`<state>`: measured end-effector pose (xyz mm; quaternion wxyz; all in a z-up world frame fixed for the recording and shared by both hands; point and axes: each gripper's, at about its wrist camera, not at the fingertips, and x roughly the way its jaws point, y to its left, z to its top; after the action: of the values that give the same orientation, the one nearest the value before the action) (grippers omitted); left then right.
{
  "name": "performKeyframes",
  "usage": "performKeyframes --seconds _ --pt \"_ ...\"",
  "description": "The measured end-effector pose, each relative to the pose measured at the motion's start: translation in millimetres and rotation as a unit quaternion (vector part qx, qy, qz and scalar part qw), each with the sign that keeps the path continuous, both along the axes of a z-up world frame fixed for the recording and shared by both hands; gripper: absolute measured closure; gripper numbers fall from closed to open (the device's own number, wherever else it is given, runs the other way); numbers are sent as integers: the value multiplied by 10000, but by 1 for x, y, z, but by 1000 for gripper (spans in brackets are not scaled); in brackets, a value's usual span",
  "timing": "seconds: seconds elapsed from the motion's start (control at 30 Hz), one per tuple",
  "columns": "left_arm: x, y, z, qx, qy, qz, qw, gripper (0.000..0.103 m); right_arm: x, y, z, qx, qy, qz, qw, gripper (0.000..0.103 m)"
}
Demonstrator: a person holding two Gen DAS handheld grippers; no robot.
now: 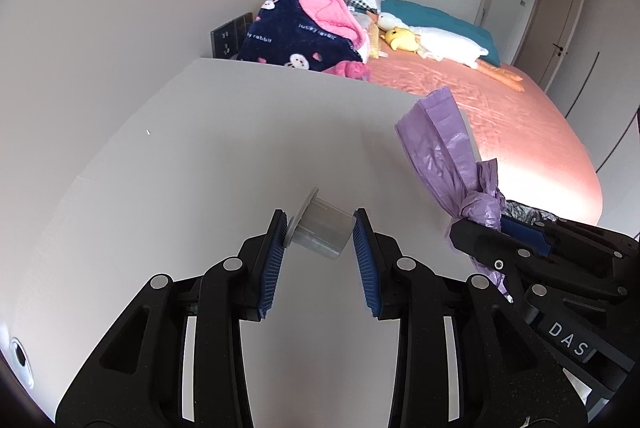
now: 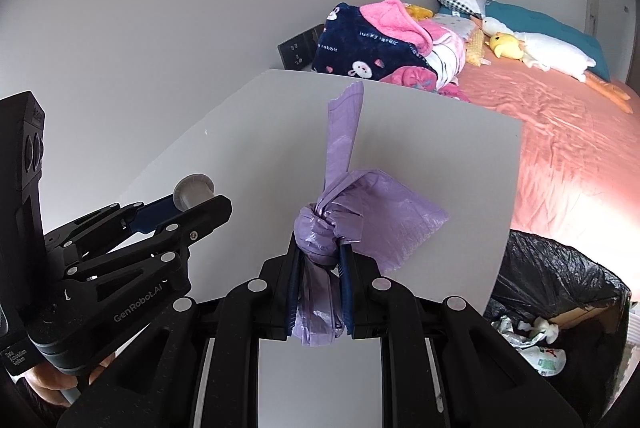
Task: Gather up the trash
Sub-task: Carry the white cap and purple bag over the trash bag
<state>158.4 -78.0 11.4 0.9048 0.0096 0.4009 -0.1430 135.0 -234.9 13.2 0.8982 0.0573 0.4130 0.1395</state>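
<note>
Left gripper [image 1: 320, 228] pinches a small clear spool [image 1: 318, 228] between the tips of its blue pads; I see the spool lying crosswise, one flanged end against the left pad, the other end at the right pad, held above the white table [image 1: 200, 156]. Right gripper [image 2: 319, 264] is pressed onto a knotted purple bag [image 2: 324, 228]: the knot sits at the pad tips, a crumpled length runs back between the pads, one strip of the bag stands upward from the knot, and a flat flap spreads to the knot's right.

From the left wrist view I note the right gripper just right of the spool, near it, not touching it. From the right wrist view the left gripper sits left of the bag, spool end showing past its fingers.

Relative to the table: a bin [image 2: 560, 280] lined with black plastic stands beside its right edge, with crumpled white trash [image 2: 532, 336] inside. Beyond the far edge lies a bed [image 2: 568, 132] with pink sheet, a navy rabbit blanket [image 2: 360, 48], pillows and plush toys. A hand [image 2: 52, 384] grips the left gripper's handle at the lower left.
</note>
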Motion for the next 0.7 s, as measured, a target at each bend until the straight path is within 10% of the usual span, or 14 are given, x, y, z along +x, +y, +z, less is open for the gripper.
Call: performKeyframes --seconds 0.7 --pt "-48 -75 10 -87 9 -612 9981 69 -67 -81 5 62 -140 -602 9981 85"
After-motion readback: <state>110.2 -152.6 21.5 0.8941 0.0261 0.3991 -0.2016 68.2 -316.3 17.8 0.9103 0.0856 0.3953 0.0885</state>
